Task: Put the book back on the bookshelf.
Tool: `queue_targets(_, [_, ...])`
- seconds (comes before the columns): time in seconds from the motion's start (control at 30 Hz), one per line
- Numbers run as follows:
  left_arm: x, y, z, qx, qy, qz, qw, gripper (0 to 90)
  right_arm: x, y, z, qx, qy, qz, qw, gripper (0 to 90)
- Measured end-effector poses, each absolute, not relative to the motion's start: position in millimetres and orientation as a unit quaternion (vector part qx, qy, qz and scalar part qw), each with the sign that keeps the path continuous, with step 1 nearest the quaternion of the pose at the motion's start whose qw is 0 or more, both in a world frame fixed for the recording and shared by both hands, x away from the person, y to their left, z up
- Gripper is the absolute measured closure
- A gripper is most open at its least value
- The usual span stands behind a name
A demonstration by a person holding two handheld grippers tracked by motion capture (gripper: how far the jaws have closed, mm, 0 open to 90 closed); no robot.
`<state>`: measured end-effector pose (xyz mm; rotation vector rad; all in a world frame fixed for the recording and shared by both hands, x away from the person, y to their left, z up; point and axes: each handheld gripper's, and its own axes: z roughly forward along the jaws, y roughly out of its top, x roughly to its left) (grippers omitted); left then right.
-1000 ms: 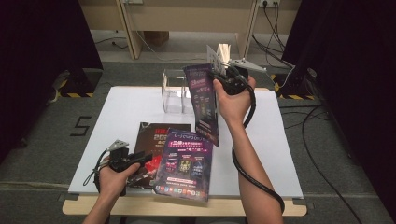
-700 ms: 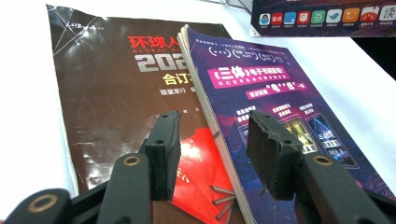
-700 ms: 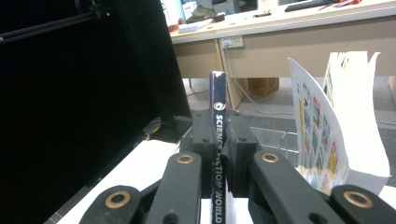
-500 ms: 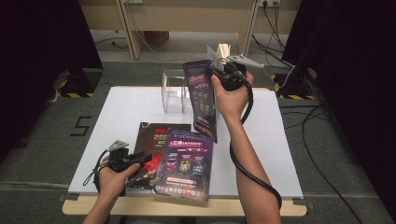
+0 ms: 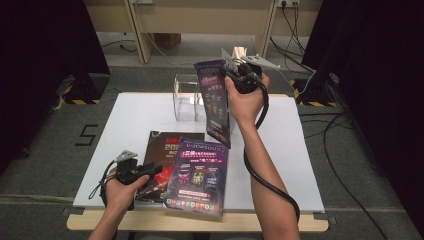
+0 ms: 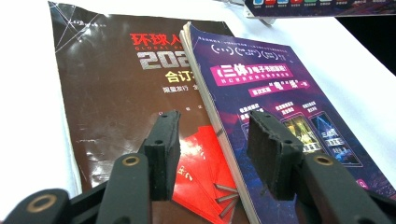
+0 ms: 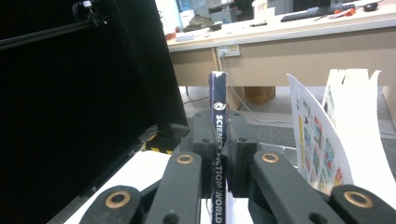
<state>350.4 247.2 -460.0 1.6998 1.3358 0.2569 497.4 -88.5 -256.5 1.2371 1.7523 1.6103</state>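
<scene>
Little has shifted since the earlier frames: right gripper (image 5: 239,75) still holds the thin purple-covered magazine (image 5: 216,102) aloft by its spine, jaws pinching it, above the clear acrylic rack (image 5: 187,97), likely for upright slotting. Left gripper (image 5: 150,172) rests spread over the stacked dark and purple magazines (image 6: 196,116), probably steadying them.
</scene>
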Motion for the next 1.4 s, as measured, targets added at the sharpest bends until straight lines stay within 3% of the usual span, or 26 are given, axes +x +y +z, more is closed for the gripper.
queue_targets(1.4, [351, 249, -462, 0.689, 0.546, 0.1, 0.466, 53.4, 527, -73, -255, 0.456, 0.622, 0.584, 0.252, 84.7])
